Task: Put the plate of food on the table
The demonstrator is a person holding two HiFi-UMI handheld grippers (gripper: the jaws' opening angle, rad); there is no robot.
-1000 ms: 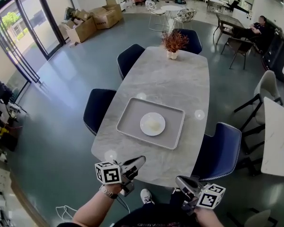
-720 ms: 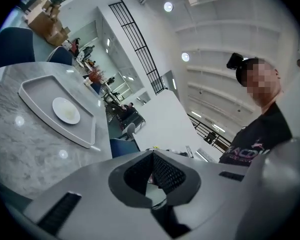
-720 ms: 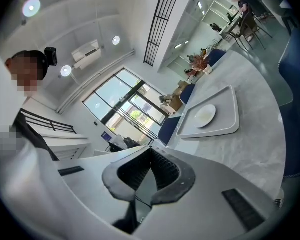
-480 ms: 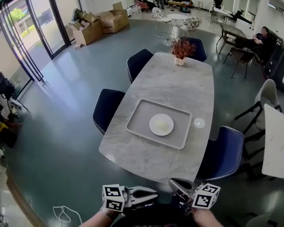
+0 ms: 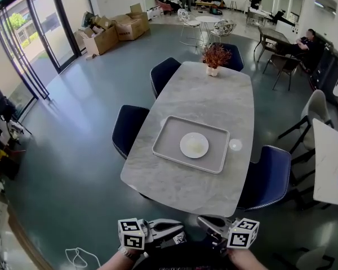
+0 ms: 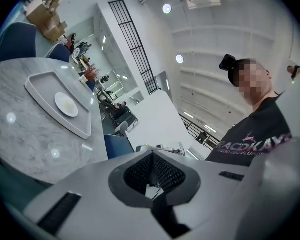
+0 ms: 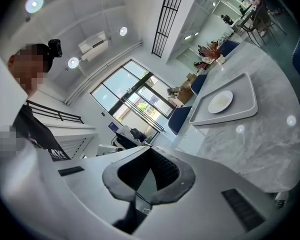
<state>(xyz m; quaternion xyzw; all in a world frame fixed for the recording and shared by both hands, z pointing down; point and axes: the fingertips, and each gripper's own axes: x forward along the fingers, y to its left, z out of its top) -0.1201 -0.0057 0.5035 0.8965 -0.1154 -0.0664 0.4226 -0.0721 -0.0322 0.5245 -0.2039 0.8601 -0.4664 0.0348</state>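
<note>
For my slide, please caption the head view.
Left gripper and right gripper, both shut, near a marble table; plate on tray.

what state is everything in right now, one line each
plate, flat on the tray, not held
tray, flat on the table, nothing gripping it
potted plant, upright at the table's far end
left gripper, fingers together, empty, short of the table
right gripper, fingers together, empty, short of the table
</note>
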